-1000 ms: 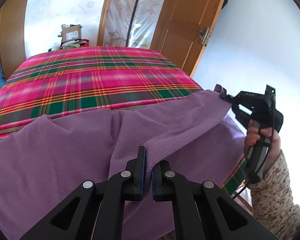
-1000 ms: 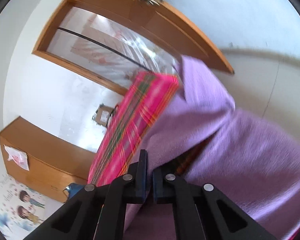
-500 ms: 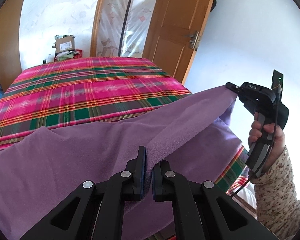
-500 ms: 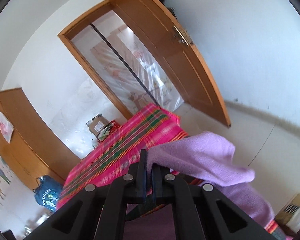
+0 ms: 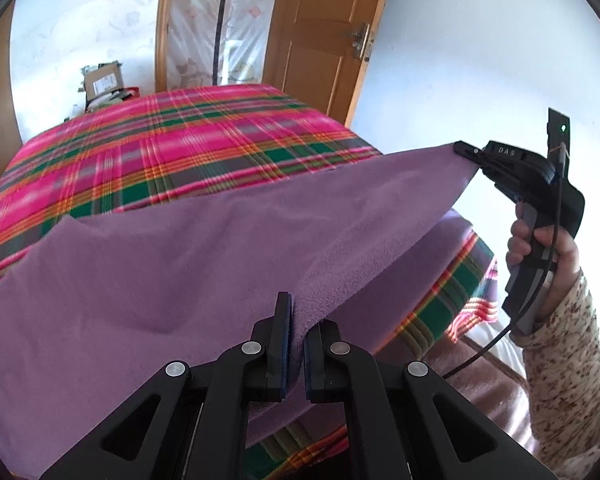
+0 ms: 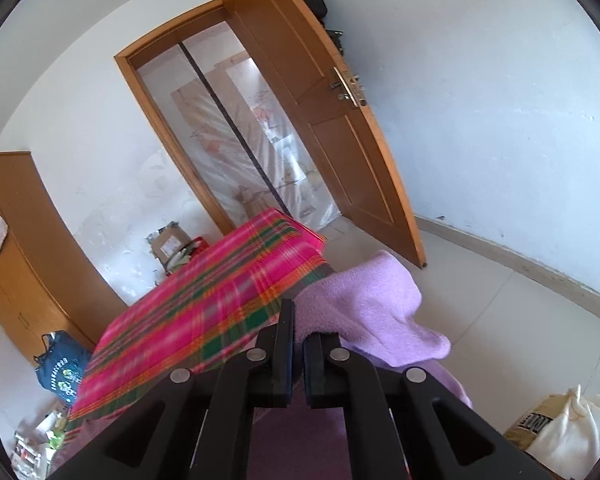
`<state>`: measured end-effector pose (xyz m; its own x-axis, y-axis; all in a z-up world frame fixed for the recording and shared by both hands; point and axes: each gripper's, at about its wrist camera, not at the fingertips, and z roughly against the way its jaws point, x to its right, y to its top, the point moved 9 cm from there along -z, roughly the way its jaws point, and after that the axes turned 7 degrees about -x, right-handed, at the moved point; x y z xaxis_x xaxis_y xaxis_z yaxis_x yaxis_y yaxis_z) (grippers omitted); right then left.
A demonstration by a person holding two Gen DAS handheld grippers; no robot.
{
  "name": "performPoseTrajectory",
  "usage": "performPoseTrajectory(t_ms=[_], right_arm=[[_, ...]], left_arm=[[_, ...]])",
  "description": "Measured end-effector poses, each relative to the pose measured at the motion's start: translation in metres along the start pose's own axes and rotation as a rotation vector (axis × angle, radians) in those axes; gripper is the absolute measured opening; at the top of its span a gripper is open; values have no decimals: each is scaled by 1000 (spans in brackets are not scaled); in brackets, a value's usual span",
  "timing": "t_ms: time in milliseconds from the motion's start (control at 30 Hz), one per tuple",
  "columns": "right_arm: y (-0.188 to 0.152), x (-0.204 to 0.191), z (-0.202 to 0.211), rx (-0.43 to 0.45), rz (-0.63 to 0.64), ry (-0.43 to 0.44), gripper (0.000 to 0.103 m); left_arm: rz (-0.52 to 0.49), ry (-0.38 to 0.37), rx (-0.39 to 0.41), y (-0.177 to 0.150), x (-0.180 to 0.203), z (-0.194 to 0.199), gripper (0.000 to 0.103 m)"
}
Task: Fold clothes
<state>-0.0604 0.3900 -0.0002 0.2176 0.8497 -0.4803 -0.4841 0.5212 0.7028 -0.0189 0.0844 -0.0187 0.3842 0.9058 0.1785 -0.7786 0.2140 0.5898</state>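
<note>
The left gripper [image 5: 298,330] and right gripper [image 5: 466,151] each clenched an edge of the purple fleece garment [image 5: 204,248], stretched across mid-frame above the plaid bed [image 5: 172,152]

Hidden under the purple garment [image 5: 204,264]: most of the near half of the plaid bedspread [image 5: 188,148]. Pinched edge of the garment lost between the closed fingers of the left gripper [image 5: 297,344]. Fingertips of the right gripper [image 5: 460,148] buried in the garment's far corner. Sleeve [image 5: 568,360] beside the garment cut off by the frame edge. In the right wrist view, bedspread pattern smeared by motion blur; garment's lower part blocked by the gripper body. Print on the cardboard box [image 6: 168,244] beyond the bedspread too small to read.
</note>
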Motion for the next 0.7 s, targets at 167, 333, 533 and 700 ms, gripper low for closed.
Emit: performPoseTrajectory(t_ms=[167,333,533,700], right_arm=[[-14,21,-10,-34,-27,-42,4],[-23,37,-11,-53,-51,-61,4],[-29,55,-12,-71,-84,-86,4],[-30,68,-16,-95,-133,-69,6]], left_arm=[[-6,8,-33,-11,1,-8,5],[-5,13,-70,-21,3,-20,6],[-8,25,-109,-28,4,-31,6],[-8,24,-128,-31,5,-35,7]])
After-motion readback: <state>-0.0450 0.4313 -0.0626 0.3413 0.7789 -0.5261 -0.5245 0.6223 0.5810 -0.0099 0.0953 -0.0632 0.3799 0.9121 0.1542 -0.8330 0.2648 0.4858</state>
